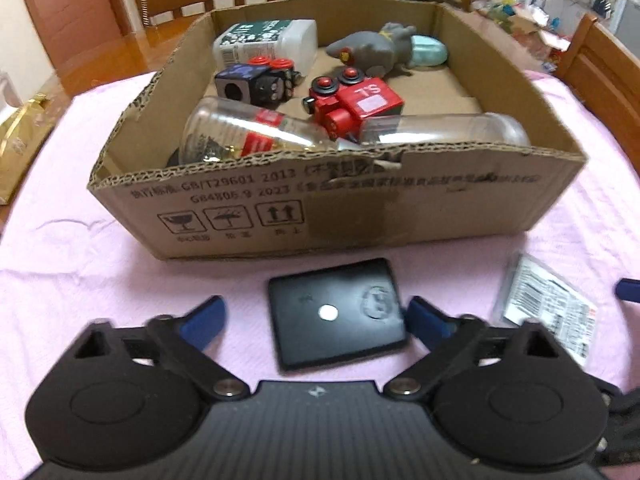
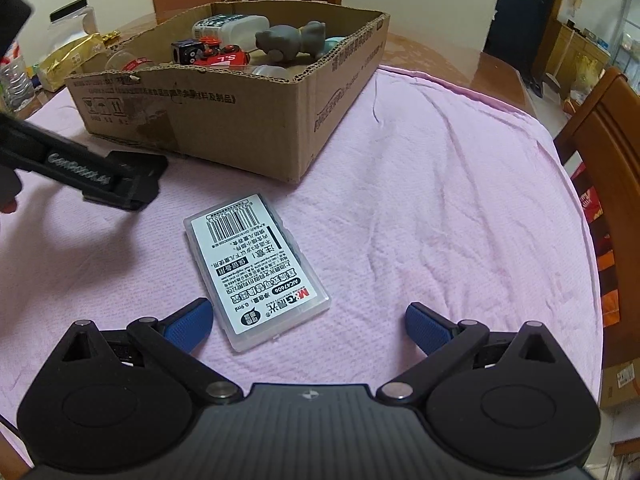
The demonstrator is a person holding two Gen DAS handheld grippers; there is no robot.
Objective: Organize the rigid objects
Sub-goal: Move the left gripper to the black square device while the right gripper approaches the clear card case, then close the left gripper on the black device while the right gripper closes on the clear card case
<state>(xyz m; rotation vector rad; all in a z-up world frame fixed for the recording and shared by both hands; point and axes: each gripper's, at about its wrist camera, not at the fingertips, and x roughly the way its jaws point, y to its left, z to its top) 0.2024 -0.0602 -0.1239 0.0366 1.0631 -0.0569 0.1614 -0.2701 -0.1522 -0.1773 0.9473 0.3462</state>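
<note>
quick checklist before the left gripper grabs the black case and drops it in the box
1. Black case between the left gripper fingers: ok.
2. Fingers pressing on the case: not ok, gap on the left side; right side cannot tell.
3. Case flat on the pink cloth: ok.
4. Room in the cardboard box: ok, bare floor at its right.
5. Right gripper clear of the path: ok, open beside the clear plastic case.
</note>
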